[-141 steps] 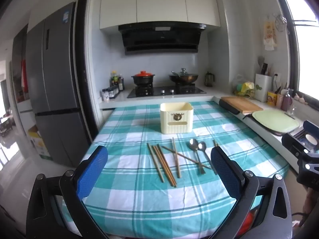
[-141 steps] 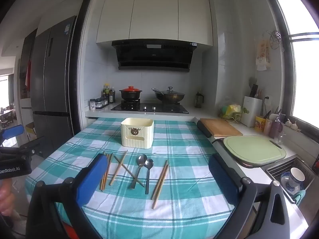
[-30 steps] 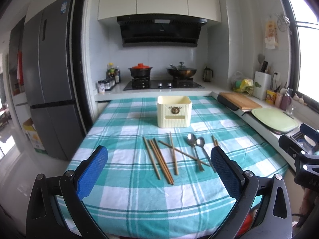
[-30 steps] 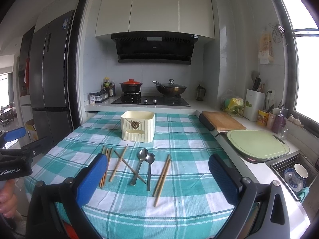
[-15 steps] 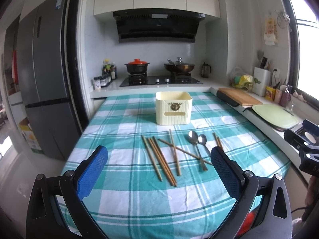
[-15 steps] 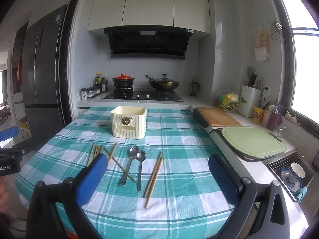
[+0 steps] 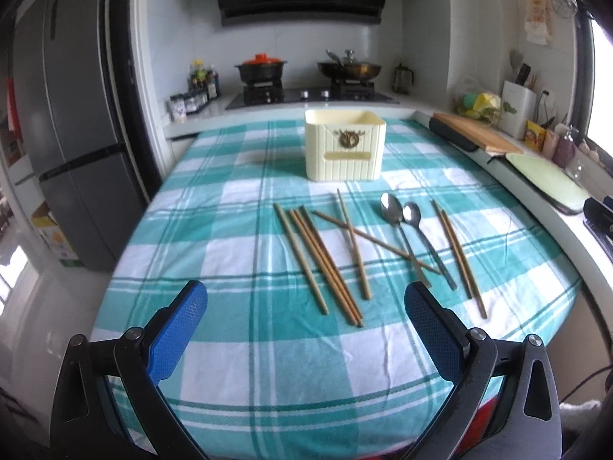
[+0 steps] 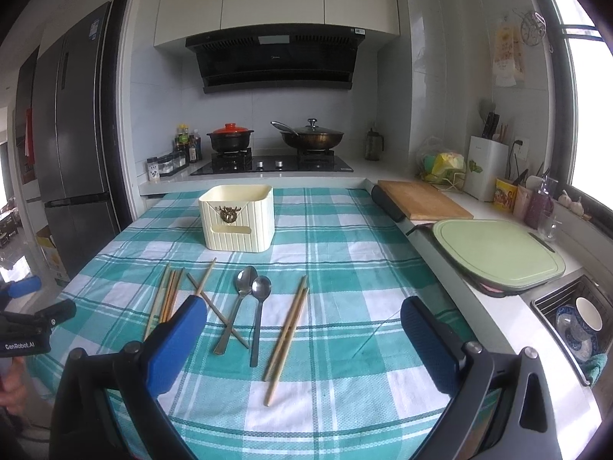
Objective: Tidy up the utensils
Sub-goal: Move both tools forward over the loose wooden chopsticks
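Closer to the table than a moment ago, both views. Left gripper (image 7: pixel 302 308) tipped lower and nearer the near edge of the checked tablecloth (image 7: pixel 237 230), jaws spread wide, nothing between the blue pads. Right gripper (image 8: pixel 302 324) likewise released and empty, hovering over the near half of the cloth.

Utensils unmoved since the earlier frames: three chopsticks (image 7: pixel 318 264) side by side at left, two more crossed just beside them, then two spoons (image 7: pixel 402 226) with bowls pointing away, the longer crossed chopstick running under their handles. Last pair of chopsticks (image 8: pixel 287 333) lying parallel, right of the spoons.

Cream utensil box (image 7: pixel 344 150) upright and open-topped beyond the row, apart from every utensil, same spot as before.

Green cutting board (image 8: pixel 498 253) and wooden board (image 8: pixel 421 199) on the counter at right; sink (image 8: pixel 578 318) with a cup and bowl at far right.
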`<state>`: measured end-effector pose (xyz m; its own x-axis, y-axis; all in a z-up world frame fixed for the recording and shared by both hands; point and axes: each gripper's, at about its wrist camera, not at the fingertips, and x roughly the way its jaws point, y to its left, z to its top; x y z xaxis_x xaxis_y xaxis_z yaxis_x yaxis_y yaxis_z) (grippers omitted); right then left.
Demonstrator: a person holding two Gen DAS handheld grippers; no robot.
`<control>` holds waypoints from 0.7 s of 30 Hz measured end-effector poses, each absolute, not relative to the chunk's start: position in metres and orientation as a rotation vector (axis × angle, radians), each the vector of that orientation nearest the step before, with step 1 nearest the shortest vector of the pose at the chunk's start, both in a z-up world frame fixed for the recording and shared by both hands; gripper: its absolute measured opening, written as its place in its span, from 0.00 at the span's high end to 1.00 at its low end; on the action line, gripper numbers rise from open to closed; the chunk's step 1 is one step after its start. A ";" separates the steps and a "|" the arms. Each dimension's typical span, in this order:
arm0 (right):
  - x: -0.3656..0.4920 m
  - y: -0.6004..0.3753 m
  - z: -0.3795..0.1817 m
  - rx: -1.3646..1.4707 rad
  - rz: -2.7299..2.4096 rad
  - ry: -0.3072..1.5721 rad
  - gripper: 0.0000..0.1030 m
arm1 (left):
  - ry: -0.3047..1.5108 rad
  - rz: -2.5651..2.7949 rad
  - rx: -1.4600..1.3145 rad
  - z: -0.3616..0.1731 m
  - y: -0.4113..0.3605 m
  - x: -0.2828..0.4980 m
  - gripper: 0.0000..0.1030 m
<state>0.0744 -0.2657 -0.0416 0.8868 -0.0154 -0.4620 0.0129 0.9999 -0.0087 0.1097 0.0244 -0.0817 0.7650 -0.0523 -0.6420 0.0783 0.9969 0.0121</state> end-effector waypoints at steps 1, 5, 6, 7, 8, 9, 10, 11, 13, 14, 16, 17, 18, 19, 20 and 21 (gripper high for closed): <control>0.079 -0.268 -0.045 -0.004 -0.021 0.490 0.00 | 0.717 -0.073 0.039 -0.087 0.025 0.113 0.01; 0.098 -0.279 -0.060 -0.009 -0.045 0.540 0.00 | 0.767 -0.095 0.003 -0.102 0.030 0.129 0.00; 0.104 -0.283 -0.064 -0.005 -0.047 0.557 0.00 | 0.779 -0.100 -0.006 -0.105 0.031 0.134 0.00; 0.111 -0.286 -0.069 0.007 -0.045 0.576 0.00 | 0.787 -0.101 -0.013 -0.108 0.033 0.140 0.00; 0.118 -0.290 -0.075 0.022 -0.038 0.596 0.00 | 0.791 -0.101 -0.021 -0.111 0.034 0.146 0.00; 0.126 -0.293 -0.082 0.035 -0.029 0.621 0.00 | 0.795 -0.102 -0.030 -0.113 0.036 0.153 0.00; 0.136 -0.296 -0.090 0.049 -0.016 0.656 0.00 | 0.801 -0.098 -0.041 -0.116 0.038 0.159 0.00; 0.146 -0.299 -0.099 0.063 -0.001 0.687 0.00 | 0.811 -0.090 -0.048 -0.119 0.039 0.166 0.00; 0.166 -0.303 -0.118 0.083 0.018 0.752 0.00 | 0.825 -0.082 -0.053 -0.125 0.041 0.181 0.00; 0.175 -0.304 -0.126 0.087 0.024 0.780 0.00 | 0.827 -0.076 -0.047 -0.127 0.041 0.189 0.00; 0.192 -0.302 -0.143 0.076 0.024 0.824 0.01 | 0.834 -0.051 -0.016 -0.135 0.039 0.204 0.00; 0.199 -0.300 -0.150 0.066 0.021 0.840 0.02 | 0.844 -0.033 -0.001 -0.140 0.039 0.211 0.00; 0.207 -0.298 -0.157 0.057 0.019 0.854 0.05 | 0.854 -0.017 0.009 -0.146 0.039 0.219 0.00; 0.213 -0.296 -0.163 0.051 0.016 0.868 0.07 | 0.866 -0.003 0.013 -0.151 0.040 0.225 0.00; 0.219 -0.294 -0.168 0.045 0.014 0.881 0.11 | 0.881 0.009 0.011 -0.156 0.041 0.231 0.00; 0.223 -0.292 -0.173 0.036 0.007 0.890 0.12 | 0.894 0.018 0.004 -0.160 0.043 0.235 0.00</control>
<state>0.2225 -0.2919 -0.1733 0.6294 0.0212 -0.7768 0.0092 0.9994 0.0346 0.2347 0.0430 -0.1604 0.6262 0.0169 -0.7795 -0.0138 0.9998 0.0106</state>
